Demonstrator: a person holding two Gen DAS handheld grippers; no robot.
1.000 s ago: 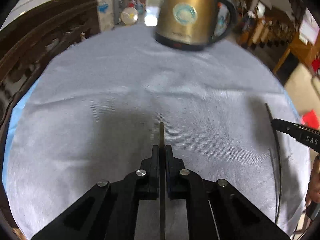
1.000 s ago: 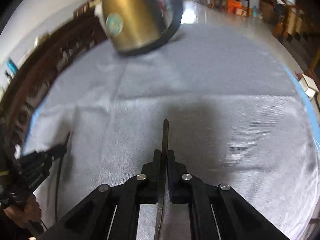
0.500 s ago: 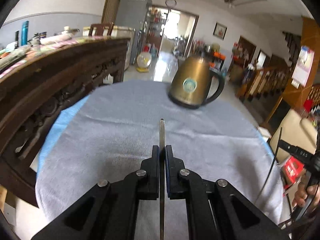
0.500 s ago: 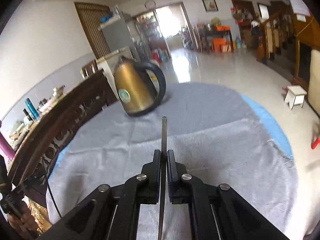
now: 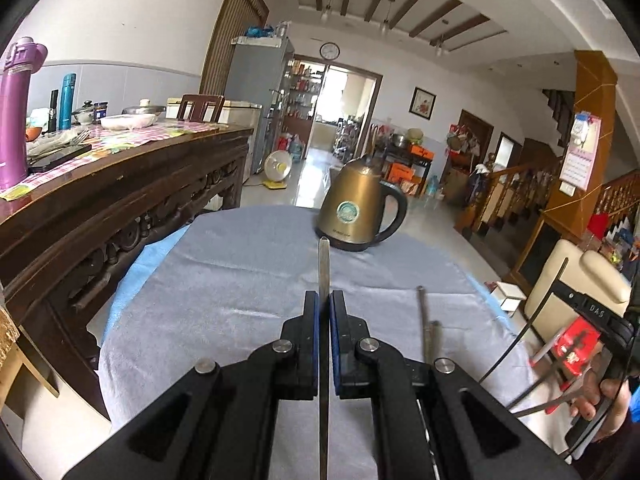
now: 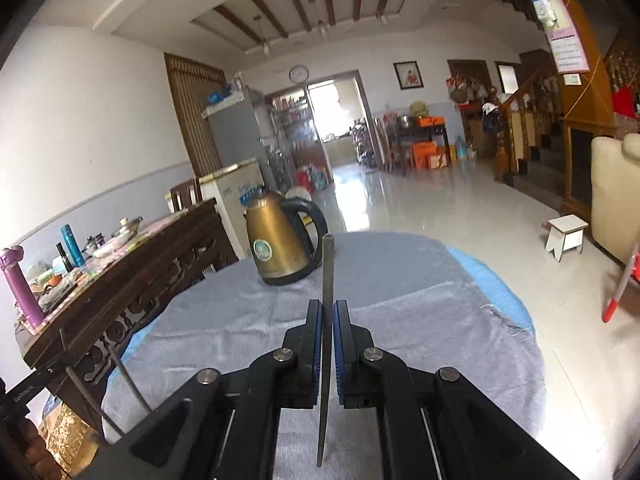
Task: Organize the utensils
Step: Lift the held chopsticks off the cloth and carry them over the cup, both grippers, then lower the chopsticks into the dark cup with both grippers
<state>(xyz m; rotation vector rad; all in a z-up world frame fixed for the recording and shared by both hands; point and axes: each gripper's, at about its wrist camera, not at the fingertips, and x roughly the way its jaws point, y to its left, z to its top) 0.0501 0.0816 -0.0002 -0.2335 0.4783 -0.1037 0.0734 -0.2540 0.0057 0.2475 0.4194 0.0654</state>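
In the left wrist view my left gripper [image 5: 324,300] is shut on a thin flat metal utensil [image 5: 324,264], seen edge-on and poking forward past the pads. It hangs above the grey cloth of the round table [image 5: 240,288]. In the right wrist view my right gripper [image 6: 329,308] is shut the same way on a second flat metal utensil [image 6: 328,264]. Each gripper shows at the edge of the other's view: the right gripper [image 5: 592,312], the left gripper [image 6: 28,388]. A slim metal utensil [image 5: 422,312] lies on the cloth between them.
A gold electric kettle [image 5: 360,208] [image 6: 280,240] stands at the table's far side. A carved wooden sideboard [image 5: 120,184] crowded with bottles and bowls runs along the left. A cream sofa [image 5: 580,280] and a small white stool [image 6: 566,236] are on the right.
Both grippers have risen and tipped upward, pulling back from the cloth with their utensils still clamped. The kettle now looks farther off and the room has come into view.
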